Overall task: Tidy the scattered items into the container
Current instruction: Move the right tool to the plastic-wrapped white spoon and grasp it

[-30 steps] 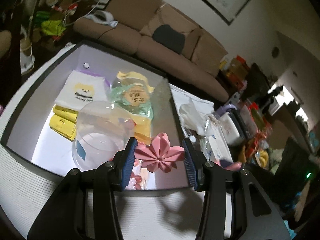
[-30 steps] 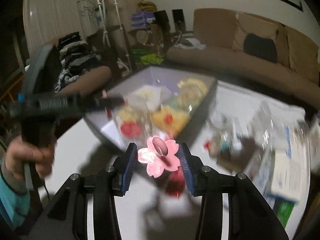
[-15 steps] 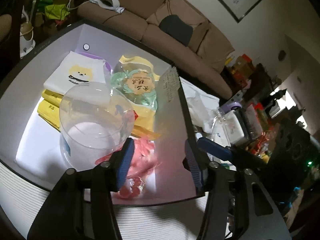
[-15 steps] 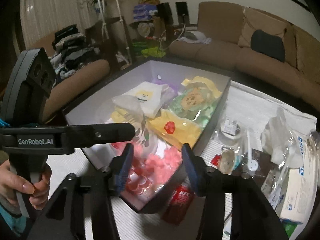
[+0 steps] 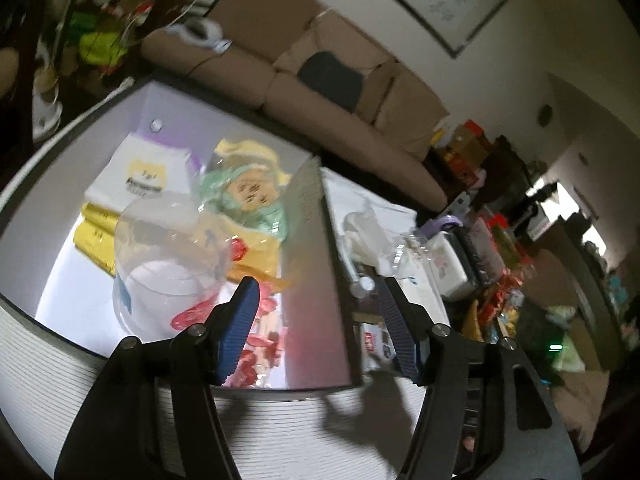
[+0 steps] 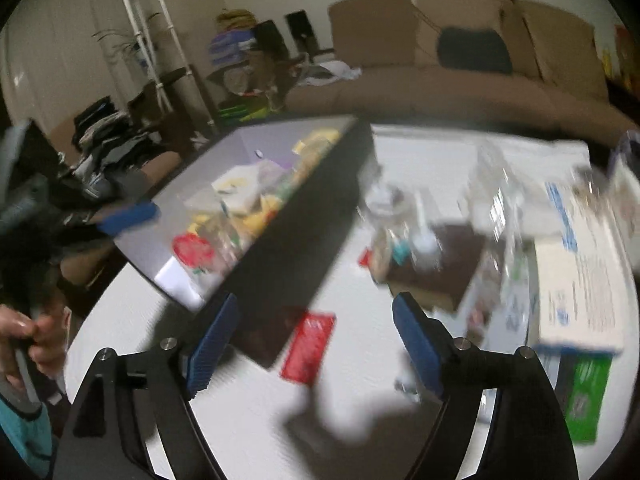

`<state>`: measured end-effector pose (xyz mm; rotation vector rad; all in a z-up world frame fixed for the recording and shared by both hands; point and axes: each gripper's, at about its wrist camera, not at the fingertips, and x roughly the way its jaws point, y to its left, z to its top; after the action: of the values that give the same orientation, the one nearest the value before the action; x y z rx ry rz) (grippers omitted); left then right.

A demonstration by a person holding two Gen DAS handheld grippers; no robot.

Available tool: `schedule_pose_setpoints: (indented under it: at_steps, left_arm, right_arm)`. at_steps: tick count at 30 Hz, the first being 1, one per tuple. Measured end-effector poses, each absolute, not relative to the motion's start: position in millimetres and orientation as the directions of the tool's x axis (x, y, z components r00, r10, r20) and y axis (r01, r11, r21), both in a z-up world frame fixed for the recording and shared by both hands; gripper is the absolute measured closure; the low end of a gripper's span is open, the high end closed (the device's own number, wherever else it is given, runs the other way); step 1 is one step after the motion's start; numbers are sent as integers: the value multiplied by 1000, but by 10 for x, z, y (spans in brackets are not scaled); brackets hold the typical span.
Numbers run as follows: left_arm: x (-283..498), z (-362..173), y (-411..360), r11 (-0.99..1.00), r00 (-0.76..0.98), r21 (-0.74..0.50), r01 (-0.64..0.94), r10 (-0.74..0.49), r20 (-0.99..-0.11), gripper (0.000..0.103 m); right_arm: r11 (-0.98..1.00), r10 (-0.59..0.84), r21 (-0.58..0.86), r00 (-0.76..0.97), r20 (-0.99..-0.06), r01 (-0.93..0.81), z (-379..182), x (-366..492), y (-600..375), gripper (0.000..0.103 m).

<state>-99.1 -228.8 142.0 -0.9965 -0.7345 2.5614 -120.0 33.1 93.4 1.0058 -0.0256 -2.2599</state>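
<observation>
The red packet (image 6: 307, 346) looks flat, light and slick, though blur makes this uncertain; pinching across its short sides seems best. It lies on the white worktop (image 6: 248, 412) just outside the container (image 6: 296, 220), touching its near corner. The right gripper (image 6: 316, 344), whose jaws have just been opening, hangs spread and empty above it. The left gripper (image 5: 318, 320) hangs parted and empty over the container's near wall.

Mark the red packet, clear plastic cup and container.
red packet (image 6: 308, 346), right wrist view, packet's middle.
clear plastic cup (image 5: 160, 256), left wrist view, its side wall.
container (image 5: 316, 280), left wrist view, inner right wall.
</observation>
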Motion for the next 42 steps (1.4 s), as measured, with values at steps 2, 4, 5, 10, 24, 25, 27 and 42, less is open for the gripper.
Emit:
schedule_pose_setpoints:
  at_steps: [2, 4, 5, 10, 24, 25, 27, 42]
  left_arm:
    - [-950, 1465, -2240, -826, -717, -554, -105, 449, -533, 37]
    - [-945, 1461, -2224, -822, -709, -559, -110, 459, -536, 36]
    - [-953, 1442, -2209, -822, -704, -559, -106, 459, -542, 36]
    - [-1001, 1378, -2155, -820, -692, -564, -98, 463, -554, 36]
    - [-1160, 1291, -1826, -791, -660, -603, -104, 509, -553, 0]
    - [-1163, 1288, -1844, -793, -663, -602, -99, 503, -554, 0]
    - [-1154, 1297, -1896, -795, -680, -600, -90, 489, -546, 0]
    - [-1220, 1240, -2026, -773, -684, -632, -58, 492, -539, 0]
  right_arm:
    - [-790, -568, 282, -477, -670, 545, 827, -1173, 404, 20]
    - [-794, -562, 287, -470, -680, 536, 748, -1150, 457, 20]
    - [-796, -561, 288, -469, -681, 533, 730, -1142, 478, 20]
    - [-798, -556, 266, -492, -670, 541, 825, -1172, 507, 20]
    - [-823, -373, -59, -616, -694, 565, 972, -1911, 262, 22]
    - [-813, -354, -96, -619, -701, 574, 913, -1941, 206, 22]
    - [-791, -329, -153, -623, -710, 593, 802, -1982, 111, 23]
    - [-791, -257, -184, -591, -765, 583, 399, -2198, 23, 45]
